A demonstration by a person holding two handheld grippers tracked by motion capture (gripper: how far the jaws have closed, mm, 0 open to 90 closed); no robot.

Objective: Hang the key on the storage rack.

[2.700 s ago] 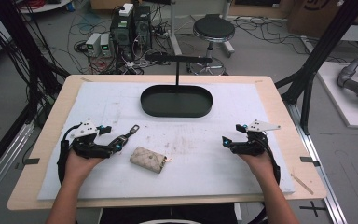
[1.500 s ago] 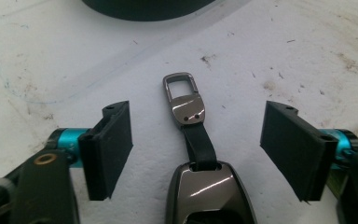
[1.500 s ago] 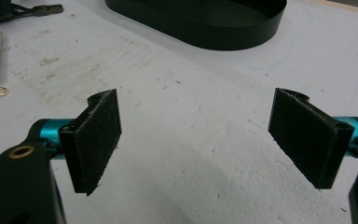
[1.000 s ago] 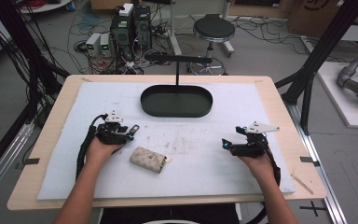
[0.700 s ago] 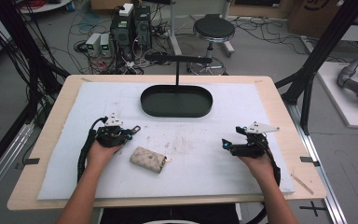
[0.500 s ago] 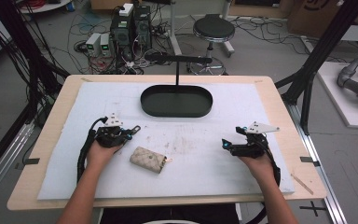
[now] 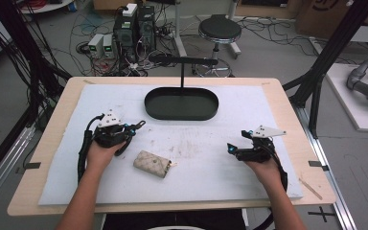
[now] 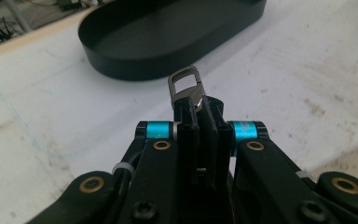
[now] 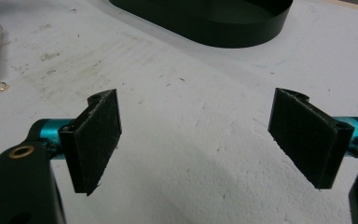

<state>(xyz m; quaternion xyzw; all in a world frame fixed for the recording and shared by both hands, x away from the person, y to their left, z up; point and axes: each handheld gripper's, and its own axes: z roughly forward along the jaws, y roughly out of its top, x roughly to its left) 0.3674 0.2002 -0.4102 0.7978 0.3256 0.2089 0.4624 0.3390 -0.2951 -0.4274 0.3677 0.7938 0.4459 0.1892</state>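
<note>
**Left tool clamped on metal clip; right tool open and idle**

Left tool (image 8: 196, 122) has just been closing and now has its jaws pressed together on a small metal clip (image 8: 185, 87), whose open loop sticks out past the pads toward the black oval tray (image 8: 135, 56). Seen from the high view, the left tool (image 7: 133, 128) sits above the white mat (image 7: 211, 163), with a beige key pouch (image 7: 152, 163) lying just beside it. Right tool (image 9: 200, 135) stands wide open, nothing between its pads, over bare mat on the table (image 7: 57, 143).
</note>
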